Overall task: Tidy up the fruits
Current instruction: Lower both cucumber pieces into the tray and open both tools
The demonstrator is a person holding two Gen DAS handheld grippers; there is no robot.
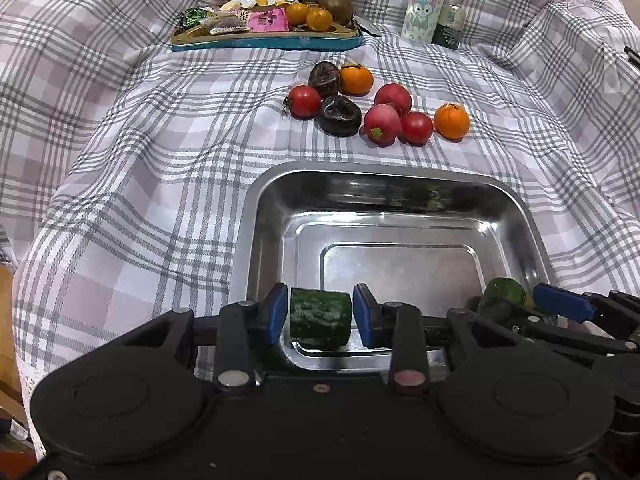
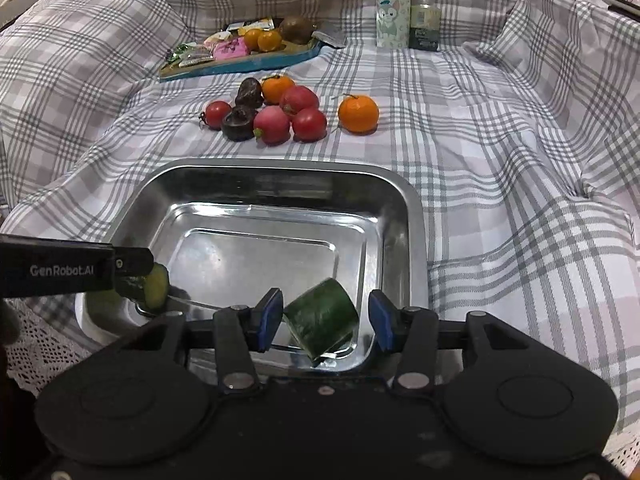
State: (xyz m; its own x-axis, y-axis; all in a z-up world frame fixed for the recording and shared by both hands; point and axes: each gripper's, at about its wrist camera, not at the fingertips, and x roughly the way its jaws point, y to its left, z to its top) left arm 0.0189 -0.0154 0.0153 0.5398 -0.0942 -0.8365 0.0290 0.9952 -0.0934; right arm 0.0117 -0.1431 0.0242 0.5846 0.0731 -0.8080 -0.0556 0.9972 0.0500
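A steel tray [image 1: 256, 216] [image 2: 412, 216] lies on the plaid cloth. My left gripper [image 1: 320, 318] is open around a cucumber piece [image 1: 320, 318] at the tray's near edge, with a small gap on each side. My right gripper [image 2: 326, 320] is open around a second cucumber piece [image 2: 320, 320], which rests tilted in the tray's near right corner. That piece also shows in the left wrist view [image 1: 502, 296]. Beyond the tray lies a cluster of tomatoes [image 1: 305, 101], radishes [image 1: 382, 123], dark fruits [image 1: 338, 115] and tangerines [image 1: 452, 120] [image 2: 358, 113].
A blue tray [image 1: 264, 42] [image 2: 240, 65] of snack packets, small oranges and a kiwi stands at the back. A cartoon bottle [image 1: 424, 4] [image 2: 392, 12] and a small jar [image 1: 450, 26] stand at the back right. Cloth folds rise on both sides.
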